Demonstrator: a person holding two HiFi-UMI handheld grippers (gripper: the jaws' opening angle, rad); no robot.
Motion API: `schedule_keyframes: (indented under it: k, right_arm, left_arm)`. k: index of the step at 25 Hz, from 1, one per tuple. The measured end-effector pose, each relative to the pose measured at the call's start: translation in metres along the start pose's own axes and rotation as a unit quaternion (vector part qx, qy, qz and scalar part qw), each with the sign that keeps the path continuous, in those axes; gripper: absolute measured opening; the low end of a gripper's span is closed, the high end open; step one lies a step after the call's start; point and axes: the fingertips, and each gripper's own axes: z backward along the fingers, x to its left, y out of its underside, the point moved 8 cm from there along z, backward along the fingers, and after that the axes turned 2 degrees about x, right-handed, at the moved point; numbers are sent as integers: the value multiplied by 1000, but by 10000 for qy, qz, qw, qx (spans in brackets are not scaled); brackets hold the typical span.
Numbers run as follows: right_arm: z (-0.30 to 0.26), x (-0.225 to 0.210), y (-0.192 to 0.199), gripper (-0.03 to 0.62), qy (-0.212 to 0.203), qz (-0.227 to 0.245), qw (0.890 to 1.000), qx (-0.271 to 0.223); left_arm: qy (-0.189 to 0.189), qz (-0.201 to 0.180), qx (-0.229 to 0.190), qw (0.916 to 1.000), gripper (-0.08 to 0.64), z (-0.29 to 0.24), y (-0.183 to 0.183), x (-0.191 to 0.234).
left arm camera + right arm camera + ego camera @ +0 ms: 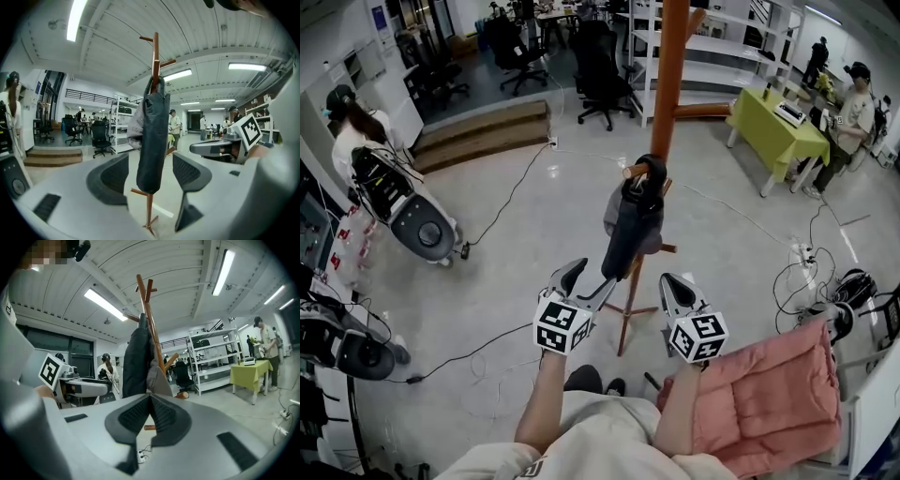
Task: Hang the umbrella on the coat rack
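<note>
Wooden steps (483,131): upper left of the head view, against the far wall.
Left gripper (589,279) (149,161): lower centre of the head view, just left of the rack's foot. Its jaws stand wide apart and hold nothing. In its own view the lower part of the umbrella (152,136) shows in the gap, and neither pad touches it.
Grey cloth (614,214): draped on the rack, partly behind the umbrella's upper end.
Umbrella (633,230): dark and folded, at the centre of the frame. It hangs tip-down, its curved handle hooked over a short peg of the coat rack (672,56).
Coat rack: an orange-brown wooden pole with angled pegs, running from the top edge of the head view down to a crossed foot between the two grippers.
Right gripper (677,286) (150,399): lower centre-right of the head view, apart from the umbrella. Its jaws are pressed together with nothing between them.
Pink cushion (769,394): padded, at lower right, just beside the person's right arm.
Green table (773,131): upper right, with a person standing at its far end.
</note>
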Motion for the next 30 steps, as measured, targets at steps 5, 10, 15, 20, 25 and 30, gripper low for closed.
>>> schedule_keyframes:
  k: [5, 10, 15, 20, 25, 30]
  right_arm:
    - [-3, 7, -2, 3, 100, -97, 9999, -86]
    - [-1, 23, 3, 3, 267, -196, 9994, -91]
    - [4, 50, 5, 3, 342, -179, 9993, -13]
    - [14, 71, -1, 3, 481, -161, 9987, -49]
    - [27, 84, 10, 3, 659, -199, 9976, 5]
    - [36, 101, 19, 3, 728, -143, 9972, 46]
  left_arm:
    - [35, -133, -46, 9999, 298, 10, -7, 5]
    - [74, -124, -95, 9998, 296, 22, -13, 11]
    - [173, -111, -94, 9997, 296, 36, -17, 13]
    - [291, -118, -101, 9995, 295, 52, -17, 12]
    - [383, -25, -182, 9991, 291, 64, -9, 7]
    - [450, 123, -264, 9986, 275, 76, 3, 2]
